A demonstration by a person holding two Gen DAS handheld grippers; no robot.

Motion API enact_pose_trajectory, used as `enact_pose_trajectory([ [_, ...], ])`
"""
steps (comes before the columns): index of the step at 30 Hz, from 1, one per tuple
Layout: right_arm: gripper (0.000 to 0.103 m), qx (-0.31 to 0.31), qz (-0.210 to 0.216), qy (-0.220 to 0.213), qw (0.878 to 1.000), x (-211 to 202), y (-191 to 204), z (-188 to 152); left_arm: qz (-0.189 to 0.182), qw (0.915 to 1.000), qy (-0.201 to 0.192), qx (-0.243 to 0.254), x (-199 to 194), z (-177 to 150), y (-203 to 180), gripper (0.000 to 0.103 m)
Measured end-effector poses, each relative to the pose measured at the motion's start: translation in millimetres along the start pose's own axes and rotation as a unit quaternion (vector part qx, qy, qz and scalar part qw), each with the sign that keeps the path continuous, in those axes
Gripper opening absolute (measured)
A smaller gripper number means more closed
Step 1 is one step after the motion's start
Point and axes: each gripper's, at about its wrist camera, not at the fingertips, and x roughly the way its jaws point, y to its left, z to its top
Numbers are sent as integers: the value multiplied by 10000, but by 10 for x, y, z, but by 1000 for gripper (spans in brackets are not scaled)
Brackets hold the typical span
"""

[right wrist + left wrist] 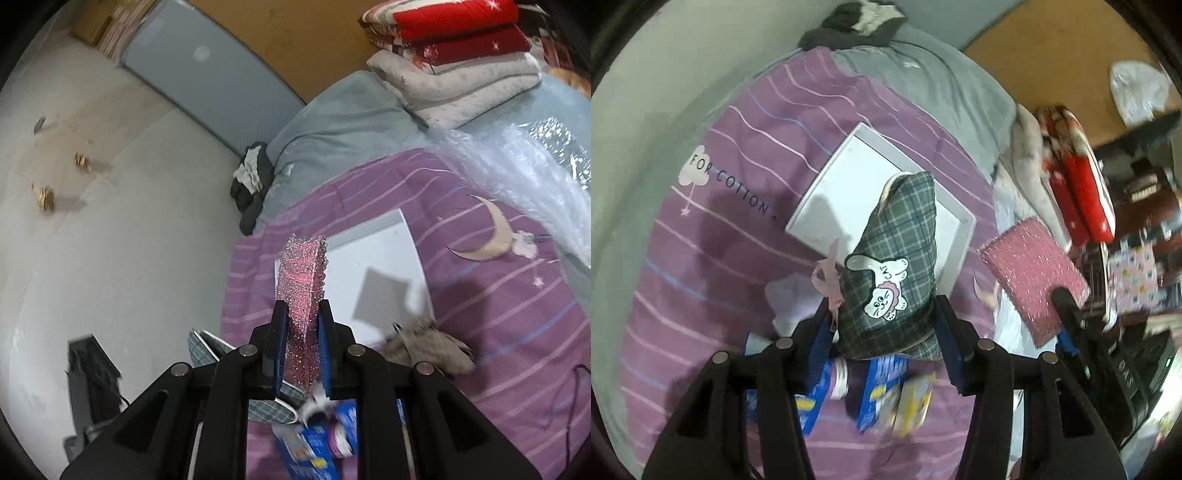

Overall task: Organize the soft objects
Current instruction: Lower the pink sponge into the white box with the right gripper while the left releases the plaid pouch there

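A green plaid slipper (897, 266) with a cat patch is clamped in the left hand-held gripper (886, 314) and a glittery pink sponge (303, 295) in the right hand-held gripper (301, 332), both above the white tray (846, 177) on the purple striped bedspread (701, 236).

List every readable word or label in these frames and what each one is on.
"FOR COTTON" on the purple striped bedcover, beside a cloud print; anything after it is hidden.
"CAT" on the cat patch of the plaid slipper.
Print on the blue boxes: too blurred to read.
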Motion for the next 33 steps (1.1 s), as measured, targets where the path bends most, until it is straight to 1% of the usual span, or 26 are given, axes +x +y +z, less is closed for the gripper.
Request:
enact_pose_trajectory([
  [2,14,93,158,52,9998,219,-94,41,72,9998,-32,-181,200,101,58,54],
  [5,14,113,288,95,9995,512,-237,32,369,9988,-110,-288,524,202,100,54],
  [7,14,261,299,56,9992,719,-411,-8,330,9986,-114,-392,742,251,155,54],
  [9,14,406,408,32,9983,851,-551,-36,223,9982,-87,-553,914,293,220,54],
  [11,14,353,492,150,9981,1013,-643,-41,215,9979,-68,-600,1078,348,273,54],
  [12,14,227,458,240,9984,1085,-666,-38,239,9977,-53,-626,1125,369,292,54],
  [15,14,-212,147,418,9988,1243,-713,-59,366,9963,-26,-780,1266,390,402,54],
  [16,14,-430,2,554,9975,1320,-721,-79,437,9957,-36,-811,1299,390,436,54],
  [19,14,-631,-76,904,9939,1499,-810,-127,549,9956,-75,-758,1381,391,459,54],
  [20,14,-664,-162,994,9927,1541,-841,-147,625,9953,-59,-737,1407,386,440,54],
  [21,14,-762,-429,1043,9907,1572,-861,-161,674,9951,-37,-719,1433,387,437,54],
  [22,14,-879,-701,1019,9884,1579,-860,-165,723,9950,-10,-684,1461,382,417,54],
  [23,14,-1071,-1101,943,9836,1579,-840,-166,800,9949,-1,-612,1493,364,383,53],
  [25,14,-1420,-1609,820,9732,1574,-776,-190,889,9944,-31,-577,1529,355,358,54],
  [27,14,-1714,-1717,770,9671,1590,-730,-219,917,9937,-158,-620,1532,341,361,55],
  [28,14,-1998,-1766,735,9610,1608,-668,-265,922,9935,-234,-622,1518,331,352,55],
  [29,15,-2188,-1813,742,9559,1639,-641,-288,1007,9928,-364,-529,1479,305,332,55],
  [31,15,-2692,-1933,908,9391,1729,-552,-406,1291,9898,-557,-213,1404,246,264,59],
  [33,15,-2862,-1994,1134,9303,1818,-536,-479,1412,9882,-590,15,1348,212,257,63],
])
